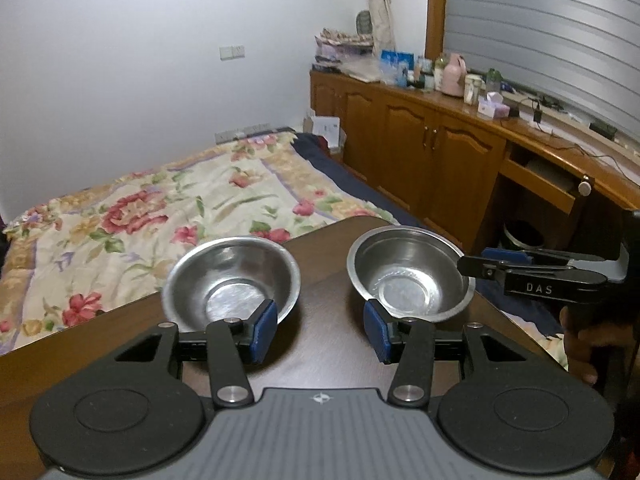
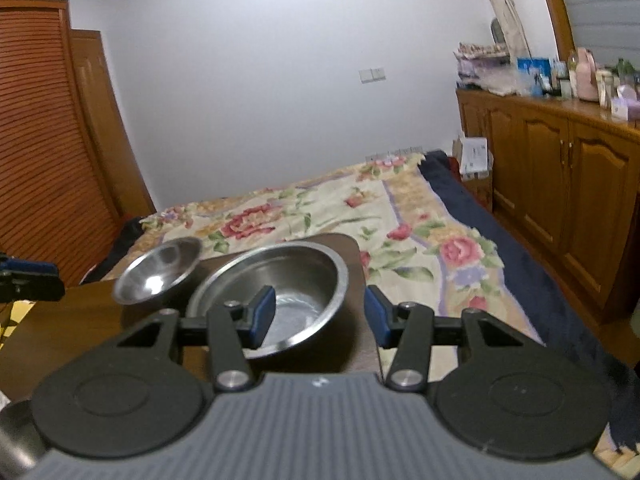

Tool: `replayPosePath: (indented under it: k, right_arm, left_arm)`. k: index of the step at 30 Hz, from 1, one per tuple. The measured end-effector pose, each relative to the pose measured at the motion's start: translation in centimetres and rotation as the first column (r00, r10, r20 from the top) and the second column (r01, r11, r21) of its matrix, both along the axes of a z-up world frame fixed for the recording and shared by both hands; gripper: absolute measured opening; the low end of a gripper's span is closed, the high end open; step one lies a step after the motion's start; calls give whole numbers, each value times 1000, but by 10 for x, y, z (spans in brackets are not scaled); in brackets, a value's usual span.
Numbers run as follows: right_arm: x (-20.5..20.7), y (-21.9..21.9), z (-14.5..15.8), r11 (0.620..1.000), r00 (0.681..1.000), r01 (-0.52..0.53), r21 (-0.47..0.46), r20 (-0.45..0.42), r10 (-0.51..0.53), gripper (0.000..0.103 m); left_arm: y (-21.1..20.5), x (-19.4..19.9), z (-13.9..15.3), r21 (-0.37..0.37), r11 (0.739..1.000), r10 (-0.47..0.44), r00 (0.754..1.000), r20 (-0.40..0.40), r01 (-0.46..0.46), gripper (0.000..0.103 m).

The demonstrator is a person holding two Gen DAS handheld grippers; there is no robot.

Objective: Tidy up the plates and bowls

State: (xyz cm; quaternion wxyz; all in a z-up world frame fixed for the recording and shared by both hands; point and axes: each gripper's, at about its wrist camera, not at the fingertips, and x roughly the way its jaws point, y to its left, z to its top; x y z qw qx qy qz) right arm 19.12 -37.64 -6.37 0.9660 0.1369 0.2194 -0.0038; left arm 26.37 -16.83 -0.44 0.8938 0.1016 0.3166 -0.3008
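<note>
Two steel bowls stand on a dark brown table (image 1: 320, 344). In the left wrist view the left bowl (image 1: 232, 280) sits upright and the right bowl (image 1: 408, 272) is tilted, near the table's right edge. My left gripper (image 1: 320, 330) is open and empty, low between the two bowls. My right gripper (image 2: 320, 316) is open; its jaws straddle the right rim of the nearer bowl (image 2: 280, 300). The farther bowl (image 2: 160, 276) lies to its left. The right gripper also shows in the left wrist view (image 1: 480, 264), beside the right bowl's rim.
A bed with a floral quilt (image 1: 160, 208) lies just beyond the table. A wooden cabinet (image 1: 420, 148) with clutter on top runs along the right wall. A louvred wooden wardrobe (image 2: 36, 140) stands at the left.
</note>
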Motion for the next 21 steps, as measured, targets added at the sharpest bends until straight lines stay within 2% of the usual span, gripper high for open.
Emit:
replayPosePath:
  k: [8, 13, 21]
  right_arm:
    - [12, -11, -6, 996, 1000, -2, 86, -11, 3, 50]
    - [17, -9, -5, 995, 1000, -13, 94, -16, 15, 50]
    - [23, -14, -11, 989, 999, -21, 144, -36, 26, 50]
  left_arm:
    - [-35, 32, -22, 31, 998, -49, 997, -64, 51, 46]
    - [-46, 49, -32, 31, 997, -67, 992, -109, 70, 42]
    - [-60, 59, -39, 52, 994, -91, 987, -131, 99, 39]
